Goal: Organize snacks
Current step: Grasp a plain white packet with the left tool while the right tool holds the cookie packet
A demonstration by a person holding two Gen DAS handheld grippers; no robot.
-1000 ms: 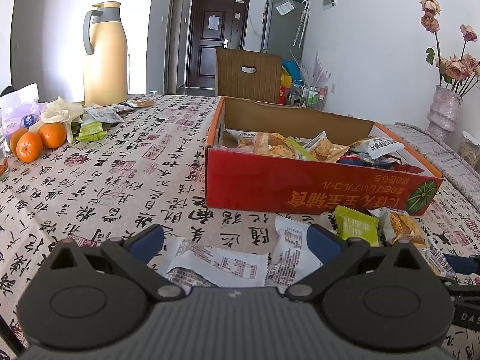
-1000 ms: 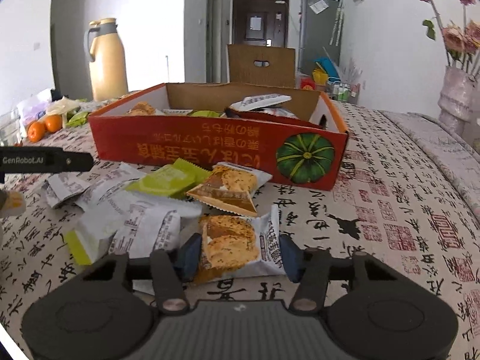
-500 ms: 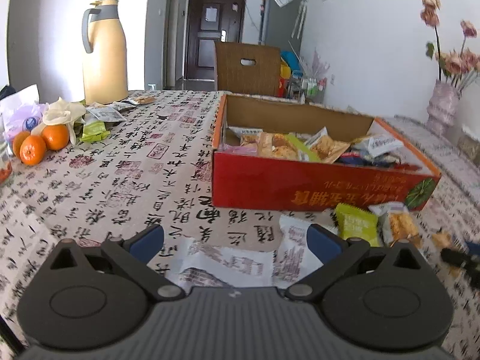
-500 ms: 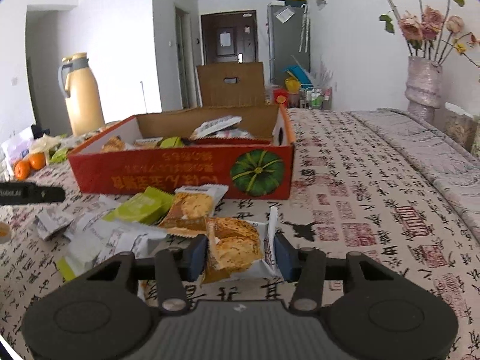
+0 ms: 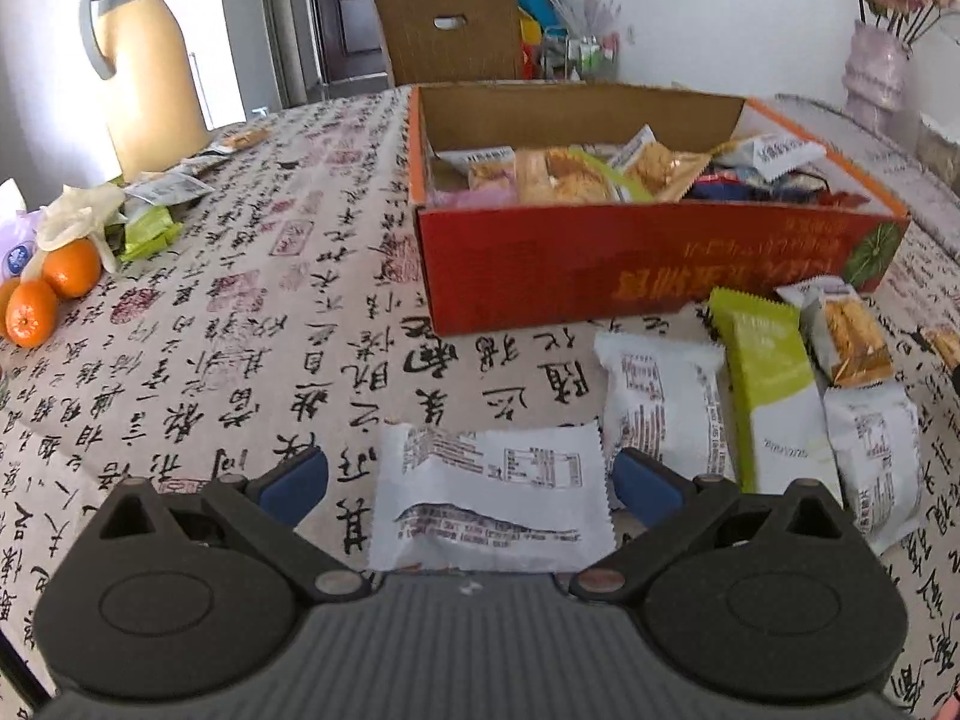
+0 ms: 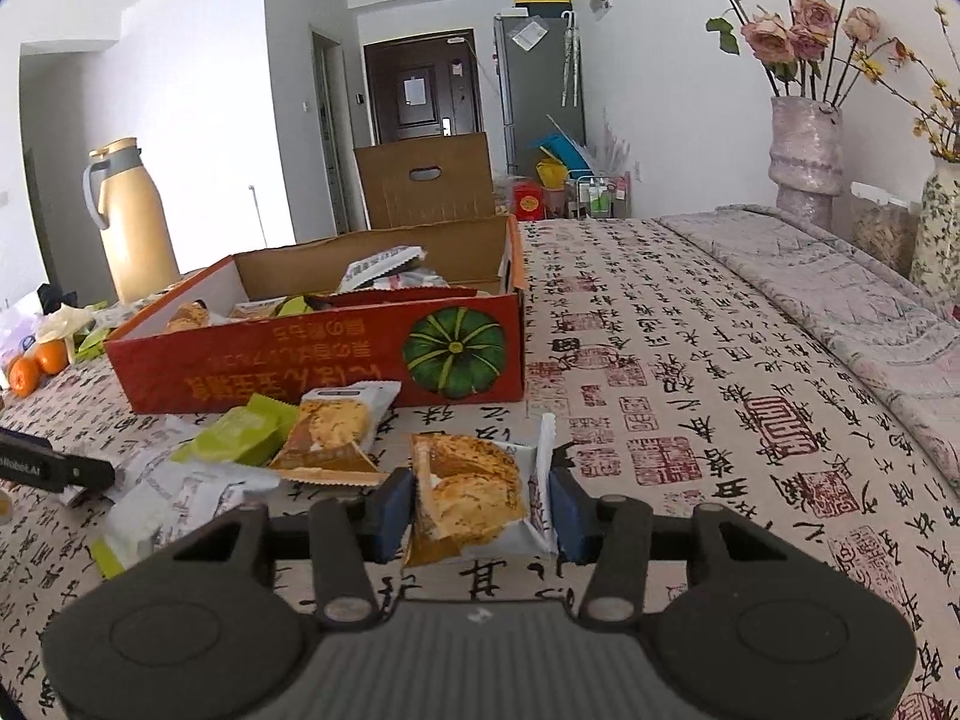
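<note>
A red cardboard box [image 5: 630, 264] holding several snack packets stands on the table; it also shows in the right wrist view [image 6: 336, 360]. My left gripper [image 5: 471, 480] is open, its blue pads either side of a white snack packet [image 5: 492, 495] lying flat on the cloth. My right gripper [image 6: 480, 507] is shut on a bread snack packet [image 6: 468, 489] and holds it lifted above the table, in front of the box's right end. Loose packets lie before the box: a white one [image 5: 660, 405], a green one [image 5: 771, 378], a biscuit one [image 5: 846, 339].
A tan thermos jug [image 5: 150, 72] stands at the back left, with oranges [image 5: 51, 288] and wrappers at the left edge. A vase of dried flowers [image 6: 804, 150] stands at the right. A brown chair [image 5: 450, 36] is behind the table. The left gripper's tip [image 6: 54, 468] shows at left.
My right gripper has closed on the bread packet and lifted it off the table. My left gripper has tilted down and come over the white packet, staying open.
</note>
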